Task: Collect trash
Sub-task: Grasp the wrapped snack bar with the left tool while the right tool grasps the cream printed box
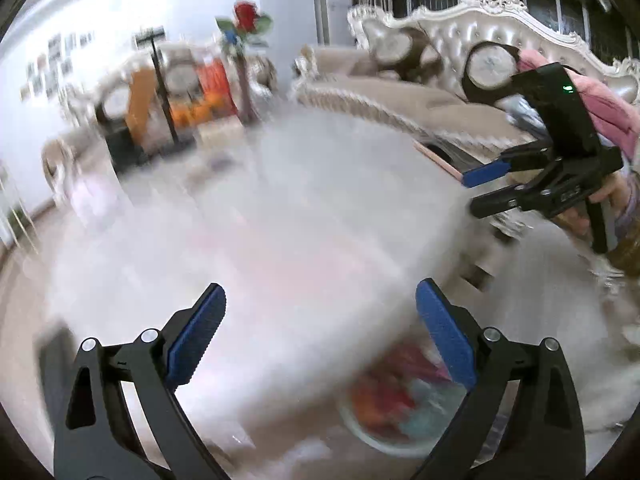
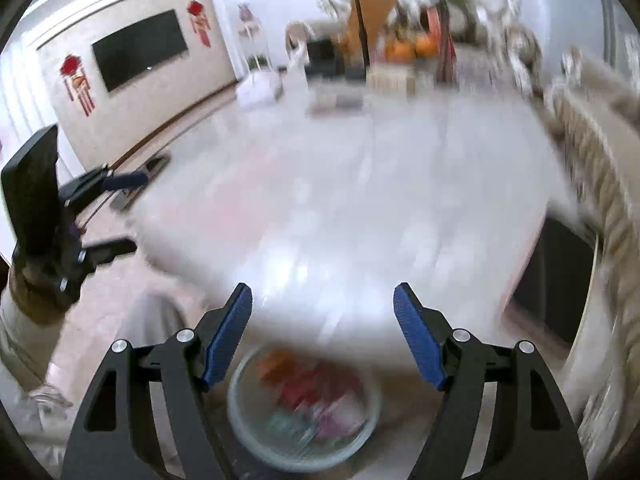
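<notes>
Right wrist view is smeared by motion blur: below the spread, empty right gripper (image 2: 323,334) sits a clear bin (image 2: 240,408) of colourful trash (image 2: 308,392), wrappers indistinct. The white bench (image 2: 360,200) lies bare beyond. The left gripper (image 1: 320,332) is also spread, empty, with the bin's rim partly cut off by its finger.

Motion-blurred table (image 2: 360,200) and bin (image 2: 304,404) — contents indistinct
</notes>
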### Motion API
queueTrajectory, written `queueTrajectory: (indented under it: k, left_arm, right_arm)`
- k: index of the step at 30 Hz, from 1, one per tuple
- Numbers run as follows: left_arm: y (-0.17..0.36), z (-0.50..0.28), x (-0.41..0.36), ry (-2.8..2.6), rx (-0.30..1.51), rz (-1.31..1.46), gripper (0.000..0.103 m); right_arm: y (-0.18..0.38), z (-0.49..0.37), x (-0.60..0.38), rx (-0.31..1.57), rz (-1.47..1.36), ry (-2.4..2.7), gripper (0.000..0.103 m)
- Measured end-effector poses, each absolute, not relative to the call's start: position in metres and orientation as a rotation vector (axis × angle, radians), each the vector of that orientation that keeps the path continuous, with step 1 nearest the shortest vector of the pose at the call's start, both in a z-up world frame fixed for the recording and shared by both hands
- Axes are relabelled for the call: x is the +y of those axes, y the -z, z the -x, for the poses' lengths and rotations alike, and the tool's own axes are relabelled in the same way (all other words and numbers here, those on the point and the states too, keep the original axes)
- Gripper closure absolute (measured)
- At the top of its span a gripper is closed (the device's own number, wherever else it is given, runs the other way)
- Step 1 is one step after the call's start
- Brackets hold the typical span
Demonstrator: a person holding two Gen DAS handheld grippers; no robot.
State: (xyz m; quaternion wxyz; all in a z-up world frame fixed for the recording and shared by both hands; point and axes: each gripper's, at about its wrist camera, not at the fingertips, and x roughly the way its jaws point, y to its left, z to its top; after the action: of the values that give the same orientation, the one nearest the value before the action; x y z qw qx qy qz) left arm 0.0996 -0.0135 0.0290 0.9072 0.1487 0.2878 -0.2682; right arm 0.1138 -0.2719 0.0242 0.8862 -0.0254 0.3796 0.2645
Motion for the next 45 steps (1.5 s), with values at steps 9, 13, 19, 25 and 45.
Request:
queueTrajectory:
  k: [9, 13, 19, 25, 45]
  left_arm:
    - [-0.042, -0.309, -0.011, 0.506, 0.622, -0.425, 0.01]
    - [-0.016, -0.374, -0.016, 0.567, 0.703, -0.408, 0.01]
    - [0.011, -0.432, -0.027, 0.622, 0.76, -0.524, 0.01]
    - [0.024, -0.466, -0.031, 0.699, 0.812, -0.515, 0.01]
    - [0.038, -0.484, -0.036, 0.725, 0.918, -0.409, 0.01]
  right_arm:
    - [-0.059, -0.273, -0.253, 0.735, 0.121, -0.617, 0.033]
    - [-0.053, -0.332, -0.249, 0.783, 0.116, -0.645, 0.033]
    - [-0.046, -0.417, -0.245, 0.825, 0.106, -0.615, 0.033]
    - [-0.029, -0.474, -0.229, 0.859, 0.224, -0.594, 0.033]
    - [0.002, -0.573, -0.138, 0.901, 0.498, -0.582, 0.035]
